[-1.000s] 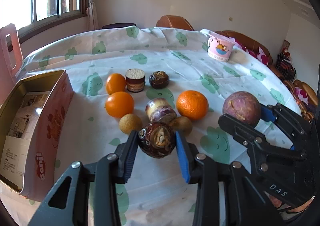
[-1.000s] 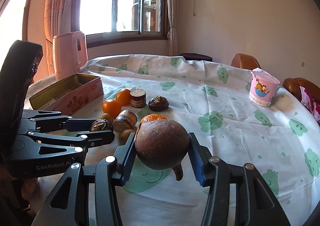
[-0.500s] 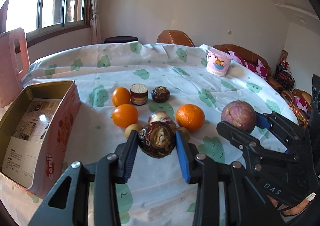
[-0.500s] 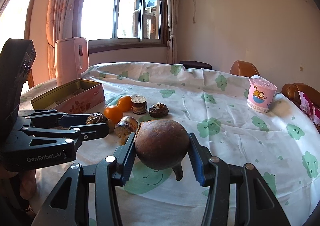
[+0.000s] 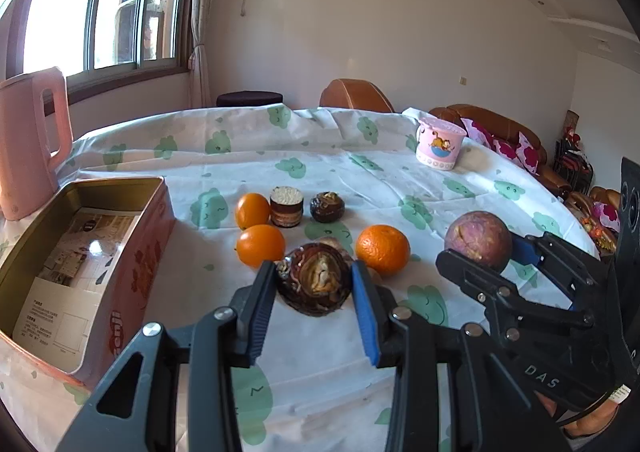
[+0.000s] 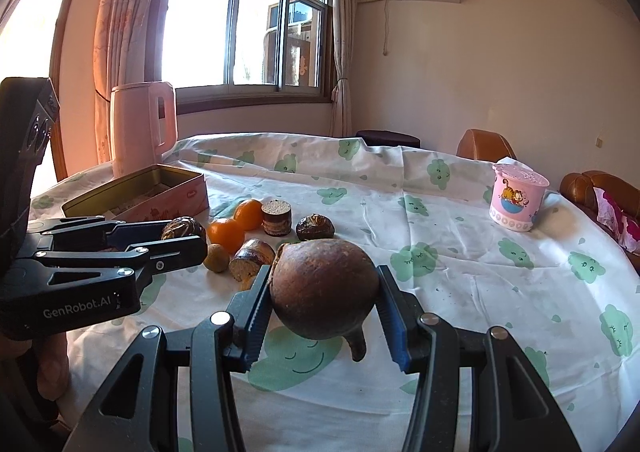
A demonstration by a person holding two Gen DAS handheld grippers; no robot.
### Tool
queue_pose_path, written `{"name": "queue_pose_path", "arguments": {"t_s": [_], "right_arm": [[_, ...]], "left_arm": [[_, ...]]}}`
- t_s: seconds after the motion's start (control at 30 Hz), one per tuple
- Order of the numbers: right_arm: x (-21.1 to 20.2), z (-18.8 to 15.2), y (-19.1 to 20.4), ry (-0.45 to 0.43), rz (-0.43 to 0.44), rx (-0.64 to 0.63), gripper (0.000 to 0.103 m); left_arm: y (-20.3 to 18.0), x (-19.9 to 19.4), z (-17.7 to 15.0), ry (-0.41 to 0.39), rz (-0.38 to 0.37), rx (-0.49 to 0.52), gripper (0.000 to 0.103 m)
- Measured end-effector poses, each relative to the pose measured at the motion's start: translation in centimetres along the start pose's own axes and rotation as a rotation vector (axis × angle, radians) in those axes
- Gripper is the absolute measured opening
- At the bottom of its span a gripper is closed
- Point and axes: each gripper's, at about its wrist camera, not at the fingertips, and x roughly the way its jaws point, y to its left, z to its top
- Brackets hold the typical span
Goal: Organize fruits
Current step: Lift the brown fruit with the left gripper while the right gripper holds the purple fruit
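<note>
oranges [image 5: 260, 250]: 3 | claws: 2, each gripping 1 fruit | tin [image 5: 152, 244]: 1

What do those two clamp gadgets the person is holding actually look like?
Both are black plastic scissor-like frames with silver rivets and ribbed blue pads lining the jaws. The left gripper carries white "GenRobot.AI" lettering on its side; the right gripper shows "DAS". A thin cable with a small tag trails from the right one.
</note>
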Motion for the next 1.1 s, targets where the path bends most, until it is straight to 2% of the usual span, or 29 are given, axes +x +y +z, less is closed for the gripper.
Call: {"name": "queue_pose_path", "arguments": {"t_s": [1.1], "right_arm": [[-1.2, -0.2, 0.3, -0.084, -0.007, -0.018, 0.051]], "left_arm": [[-0.6, -2.9, -0.6, -0.161, 0.051, 0.026, 0.039]]}}
